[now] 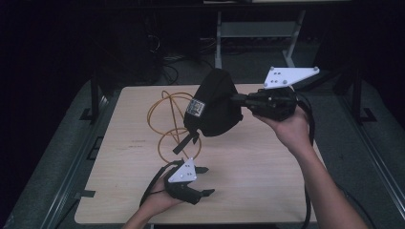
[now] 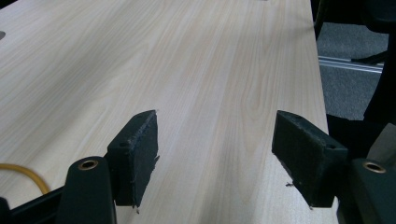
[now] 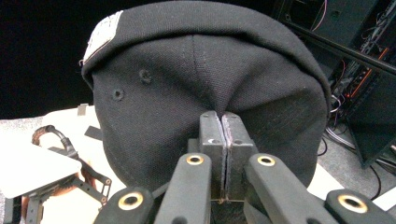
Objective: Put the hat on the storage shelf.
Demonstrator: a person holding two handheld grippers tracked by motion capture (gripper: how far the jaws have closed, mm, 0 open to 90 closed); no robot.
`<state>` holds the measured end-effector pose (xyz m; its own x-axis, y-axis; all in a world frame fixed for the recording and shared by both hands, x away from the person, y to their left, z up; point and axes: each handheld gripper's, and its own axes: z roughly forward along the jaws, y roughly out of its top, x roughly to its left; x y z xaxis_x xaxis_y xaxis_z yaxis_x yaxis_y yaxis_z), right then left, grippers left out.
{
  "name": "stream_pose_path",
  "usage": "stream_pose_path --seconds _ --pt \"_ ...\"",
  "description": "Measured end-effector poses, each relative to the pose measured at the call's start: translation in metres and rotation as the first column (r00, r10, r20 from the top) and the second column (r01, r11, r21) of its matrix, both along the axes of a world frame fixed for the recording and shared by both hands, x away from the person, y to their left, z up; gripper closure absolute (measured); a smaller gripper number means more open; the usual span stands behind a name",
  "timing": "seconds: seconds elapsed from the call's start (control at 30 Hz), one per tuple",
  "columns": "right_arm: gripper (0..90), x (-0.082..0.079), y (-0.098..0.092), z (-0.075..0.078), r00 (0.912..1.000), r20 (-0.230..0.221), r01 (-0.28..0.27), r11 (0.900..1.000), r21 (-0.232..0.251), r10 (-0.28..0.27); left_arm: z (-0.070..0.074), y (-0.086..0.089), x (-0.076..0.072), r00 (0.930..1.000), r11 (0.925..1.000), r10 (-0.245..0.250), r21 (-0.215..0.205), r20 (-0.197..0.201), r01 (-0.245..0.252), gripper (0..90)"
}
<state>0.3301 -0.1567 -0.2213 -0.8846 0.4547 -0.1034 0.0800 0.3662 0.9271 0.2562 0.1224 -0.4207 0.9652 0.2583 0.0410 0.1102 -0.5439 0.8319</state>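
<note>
Right hand-held gripper [image 3: 222,154] pinching black cap [image 3: 205,79]; label [image 1: 195,107] unreadable.

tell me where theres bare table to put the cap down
Bare wood lies right of the left gripper, running to the table's right edge under the right forearm. The black cap, pinched in the right gripper, hangs over the crowded part, where the yellow cable loops.

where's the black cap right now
In the high view the black fabric cap hangs above the far middle of the light wooden table, pinched by the right gripper, over the orange cable loops.
</note>
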Motion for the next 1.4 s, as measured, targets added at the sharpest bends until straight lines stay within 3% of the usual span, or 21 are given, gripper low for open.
stream_pose_path --seconds 0.4,0.7,0.8,1.13,1.4 --pt "89.2 0.019 0.038 0.028 0.9995 0.011 -0.03 0.997 -0.065 0.03 -0.001 -0.002 0.0 0.9997 0.9998 -0.017 0.013 0.019 0.017 31.0" --pt "89.2 0.044 0.075 0.044 0.9985 -0.017 -0.054 0.992 -0.11 0.052 -0.004 -0.01 -0.004 0.9992 0.999 -0.04 0.019 0.009 0.04 31.1" --pt "89.3 0.053 0.089 0.043 0.9977 -0.038 -0.06 0.991 -0.12 0.056 -0.005 -0.013 -0.004 0.9984 0.9978 -0.055 0.036 0.013 0.055 31.1" --pt "89.4 0.079 0.121 0.029 0.9927 -0.1 -0.08 0.989 -0.122 0.068 -0.007 -0.021 -0.005 0.9962 0.9957 -0.086 0.035 0.01 0.086 31.1" --pt "89.3 0.088 0.162 0.02 0.9927 -0.093 -0.091 0.983 -0.159 0.077 -0.01 -0.025 -0.004 0.9949 0.9945 -0.101 0.027 -0.004 0.101 31.1"
